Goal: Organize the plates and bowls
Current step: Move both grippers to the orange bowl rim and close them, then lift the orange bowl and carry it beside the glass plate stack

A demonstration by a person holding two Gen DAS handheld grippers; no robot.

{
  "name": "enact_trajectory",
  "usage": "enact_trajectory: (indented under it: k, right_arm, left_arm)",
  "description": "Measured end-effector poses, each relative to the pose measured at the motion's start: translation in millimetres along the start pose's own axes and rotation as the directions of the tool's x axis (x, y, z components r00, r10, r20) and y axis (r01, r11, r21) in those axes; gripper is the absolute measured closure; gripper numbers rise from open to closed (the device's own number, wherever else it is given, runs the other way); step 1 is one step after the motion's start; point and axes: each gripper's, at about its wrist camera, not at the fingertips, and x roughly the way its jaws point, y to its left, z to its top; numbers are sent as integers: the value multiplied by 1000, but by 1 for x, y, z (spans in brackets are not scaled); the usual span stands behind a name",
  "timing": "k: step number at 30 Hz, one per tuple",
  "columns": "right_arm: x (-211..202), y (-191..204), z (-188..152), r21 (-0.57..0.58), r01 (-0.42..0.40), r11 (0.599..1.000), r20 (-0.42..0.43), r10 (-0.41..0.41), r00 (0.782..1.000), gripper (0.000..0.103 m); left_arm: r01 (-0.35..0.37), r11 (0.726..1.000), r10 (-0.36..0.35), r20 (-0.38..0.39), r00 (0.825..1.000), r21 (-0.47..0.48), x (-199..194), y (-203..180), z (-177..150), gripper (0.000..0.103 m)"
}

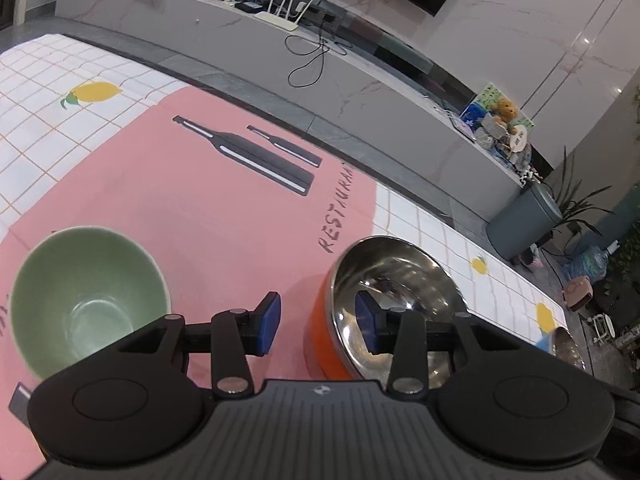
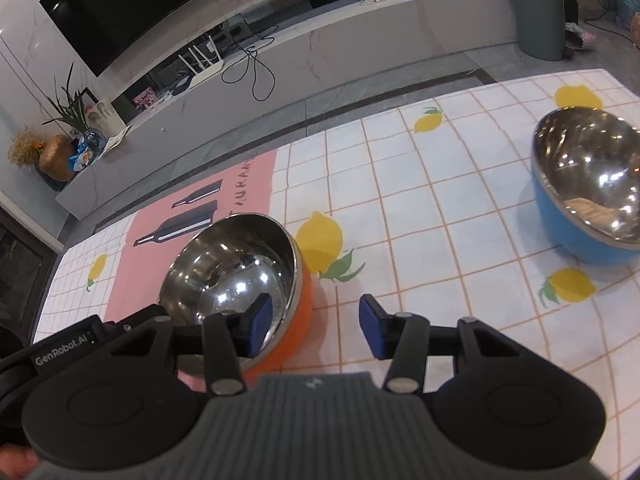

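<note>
An orange bowl with a steel inside (image 1: 392, 280) stands on the pink mat. My left gripper (image 1: 318, 326) is open and straddles its left rim, one finger inside and one outside. A green bowl (image 1: 86, 300) sits to the left of that gripper. In the right wrist view the orange bowl (image 2: 236, 264) is at lower left. My right gripper (image 2: 314, 330) is open and straddles its right rim, left finger over the bowl. A blue bowl with a steel inside (image 2: 592, 184) stands at the far right.
The table has a white checked cloth with lemons (image 2: 440, 200) and a pink mat (image 1: 200, 208). Its far edge (image 1: 240, 88) faces a grey TV bench. The rim of another steel bowl (image 1: 568, 346) shows at the right edge.
</note>
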Motion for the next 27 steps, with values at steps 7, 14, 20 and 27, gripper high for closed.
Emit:
enact_trajectory:
  k: [7,14,20,27]
  right_arm:
    - [16,0,1,13,-8,1000,-3,8,1000,69]
    - [19,1,2,16,-57,998,1,57,998,89]
    - [15,4,1,14,-43,999,1,43,999,92]
    - [-10,6,-2,21,-48,999,1,48,999,93]
  left_arm:
    - [-19,999,19,-14,1000,30,17,-4,1,75]
    - [-9,997,10,-8,1000,73,18,-12,-2,90]
    - [-12,996,12,-7,1000,90,7,-16,-4,90]
    - [-30,994,30,-3,1000,104,-24,-29,-6,90]
